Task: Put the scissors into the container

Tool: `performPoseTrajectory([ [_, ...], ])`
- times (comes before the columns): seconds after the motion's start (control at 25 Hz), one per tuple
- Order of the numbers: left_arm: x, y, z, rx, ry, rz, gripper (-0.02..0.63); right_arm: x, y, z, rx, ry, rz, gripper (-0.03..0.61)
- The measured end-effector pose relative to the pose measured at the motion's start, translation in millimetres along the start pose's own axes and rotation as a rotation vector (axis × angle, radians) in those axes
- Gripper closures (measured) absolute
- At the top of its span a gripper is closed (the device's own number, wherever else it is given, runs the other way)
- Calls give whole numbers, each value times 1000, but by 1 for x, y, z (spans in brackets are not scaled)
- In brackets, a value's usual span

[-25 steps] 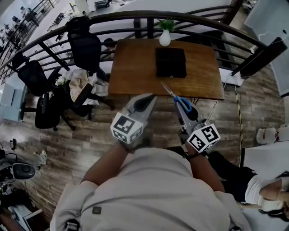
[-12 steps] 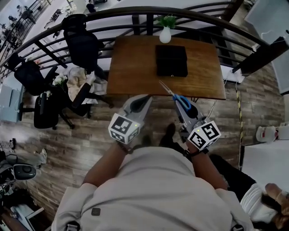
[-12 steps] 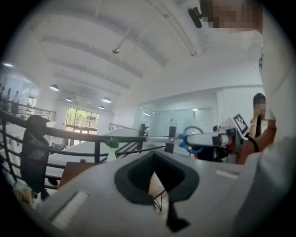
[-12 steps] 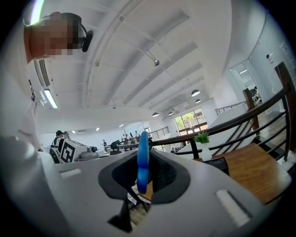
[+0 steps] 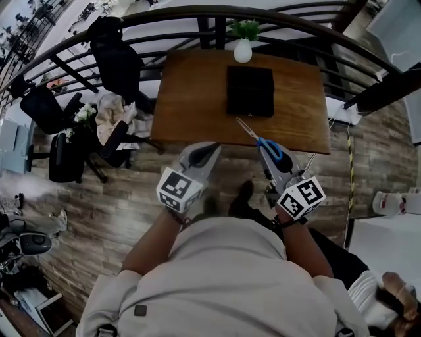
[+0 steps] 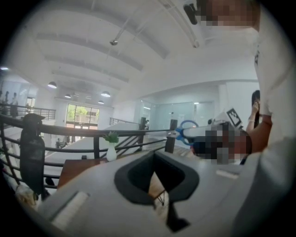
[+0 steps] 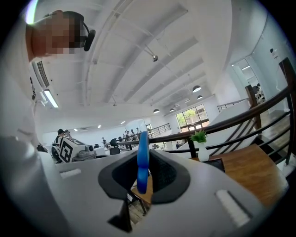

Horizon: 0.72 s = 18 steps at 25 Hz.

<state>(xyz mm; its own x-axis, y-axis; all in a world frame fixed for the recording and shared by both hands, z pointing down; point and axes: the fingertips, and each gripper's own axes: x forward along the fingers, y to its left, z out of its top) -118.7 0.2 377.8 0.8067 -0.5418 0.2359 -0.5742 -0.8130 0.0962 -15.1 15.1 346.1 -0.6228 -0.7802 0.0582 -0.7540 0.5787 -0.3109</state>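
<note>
Blue-handled scissors (image 5: 269,147) are held over the table's near edge with my right gripper (image 5: 273,156) shut on the handle. Their blades point up and left toward the black container (image 5: 250,91). That container sits on the brown table (image 5: 191,99), beyond the blade tips and apart from them. In the right gripper view the blue handle (image 7: 142,162) stands upright between the jaws of the right gripper (image 7: 143,156), and the container (image 7: 211,163) lies ahead to the right. My left gripper (image 5: 212,147) hovers at the table's near edge, shut and holding nothing. In the left gripper view the scissors (image 6: 187,131) show to the right.
A white vase with a green plant (image 5: 243,50) stands at the table's far edge behind the container. A dark curved railing (image 5: 164,16) runs behind the table. Black office chairs (image 5: 118,62) and a cluttered pile stand to the table's left on the wood floor.
Both grippers and the head view have shifted slightly toward the table. The scissors stay in the right gripper, and the left gripper stays shut.
</note>
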Motion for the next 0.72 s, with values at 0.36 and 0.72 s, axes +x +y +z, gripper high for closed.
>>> performPoseTrajectory([
  [0.36,93,-3,12,15,35,-28,611,1,-90,16,7,47,29,522],
  [0.72,148,3,31,-40,3,50,611,-4,-140,33,8,67,143,522],
])
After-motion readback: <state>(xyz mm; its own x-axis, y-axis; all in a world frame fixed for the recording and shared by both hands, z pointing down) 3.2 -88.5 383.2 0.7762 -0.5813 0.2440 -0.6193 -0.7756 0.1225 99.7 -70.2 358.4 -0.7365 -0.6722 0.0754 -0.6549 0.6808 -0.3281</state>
